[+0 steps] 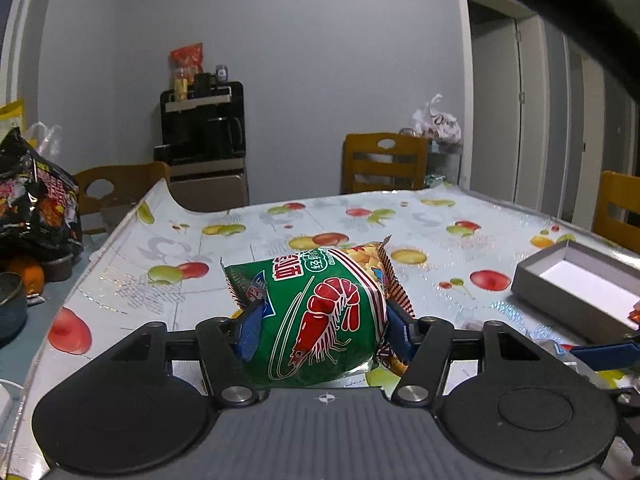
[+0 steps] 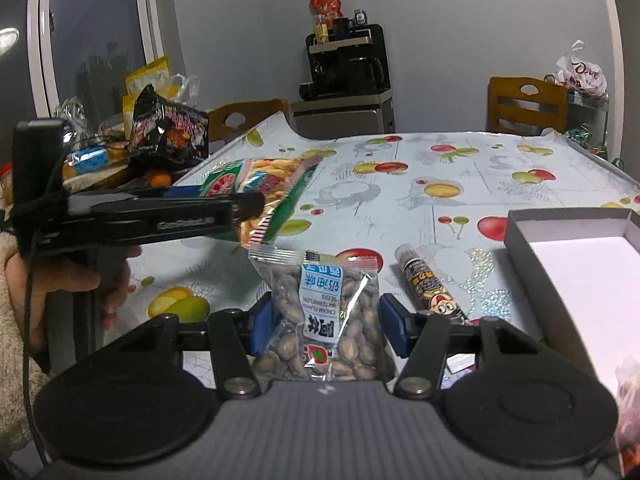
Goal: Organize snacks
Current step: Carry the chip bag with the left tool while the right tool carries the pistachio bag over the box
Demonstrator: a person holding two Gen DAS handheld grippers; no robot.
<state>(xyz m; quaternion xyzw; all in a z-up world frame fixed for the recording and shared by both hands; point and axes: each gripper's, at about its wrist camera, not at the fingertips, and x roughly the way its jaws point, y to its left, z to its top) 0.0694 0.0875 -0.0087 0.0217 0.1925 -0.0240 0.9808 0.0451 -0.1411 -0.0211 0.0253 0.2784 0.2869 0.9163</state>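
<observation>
A green snack bag with a red shrimp on it (image 1: 320, 312) is pinched between the blue pads of my left gripper (image 1: 322, 320), held above the fruit-patterned table (image 1: 400, 220). The right wrist view shows that same bag (image 2: 276, 180) in the left gripper (image 2: 240, 204), a hand beneath it. My right gripper (image 2: 326, 320) is shut on a clear packet of watermelon seeds (image 2: 324, 300), which stands upright between its pads. One blue finger of the right gripper (image 1: 600, 350) shows at the right edge of the left wrist view.
A grey box with a white inside (image 2: 520, 248) lies open at the right (image 1: 560, 300). A black-and-yellow snack stick (image 2: 428, 284) lies beside it. A black snack bag (image 2: 168, 128) and other packets pile at the left. Wooden chairs (image 1: 384, 164) stand at the far edge.
</observation>
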